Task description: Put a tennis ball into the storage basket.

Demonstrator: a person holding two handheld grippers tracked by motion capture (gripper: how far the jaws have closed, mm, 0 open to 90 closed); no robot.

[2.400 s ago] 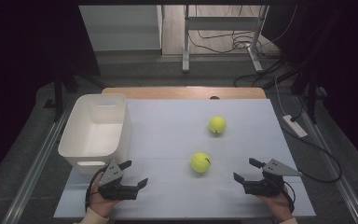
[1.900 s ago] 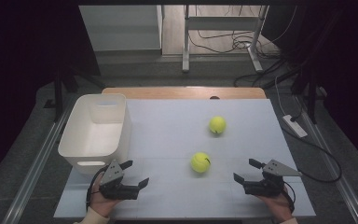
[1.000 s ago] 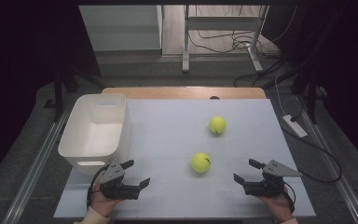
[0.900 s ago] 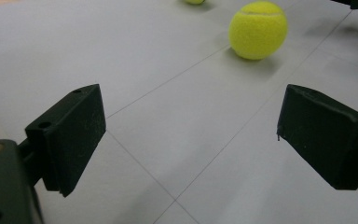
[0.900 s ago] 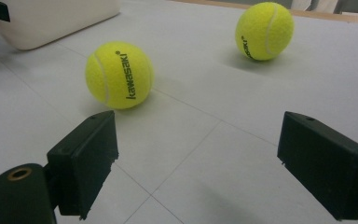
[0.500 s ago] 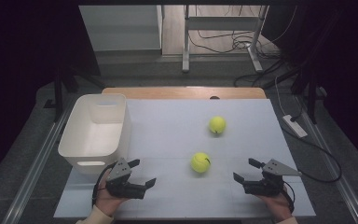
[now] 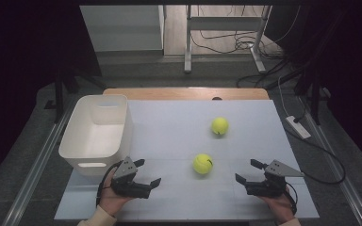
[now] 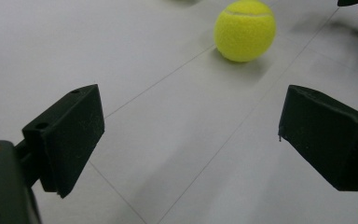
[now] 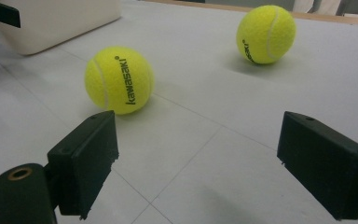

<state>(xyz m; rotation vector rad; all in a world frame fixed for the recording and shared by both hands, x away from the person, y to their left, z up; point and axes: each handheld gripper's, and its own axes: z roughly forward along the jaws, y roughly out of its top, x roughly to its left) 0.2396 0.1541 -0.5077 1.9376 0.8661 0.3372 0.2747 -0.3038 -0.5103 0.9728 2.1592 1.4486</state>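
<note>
Two yellow tennis balls lie on the white table. The near ball [image 7: 202,164] [image 8: 245,30] [image 9: 119,80] sits between my two grippers, a little farther from me than they are. The far ball [image 7: 219,125] [image 9: 265,33] lies beyond it to the right. My left gripper [image 7: 149,172] [image 8: 191,140] hovers low at the front left; its jaws have just opened a little wider, stand open and hold nothing, and they point toward the near ball. At the front right my right gripper [image 7: 246,170] [image 9: 196,158] is open too, empty, and faces both balls.
A white plastic bin [image 7: 97,132] [image 9: 51,18] stands at the table's left side, just behind my left gripper. The wooden table edge [image 7: 184,93] runs along the back. Cables and a power strip [image 7: 298,127] lie on the floor to the right.
My left gripper has shifted slightly right and forward, toward the near ball. The right gripper and both balls have stayed put.
</note>
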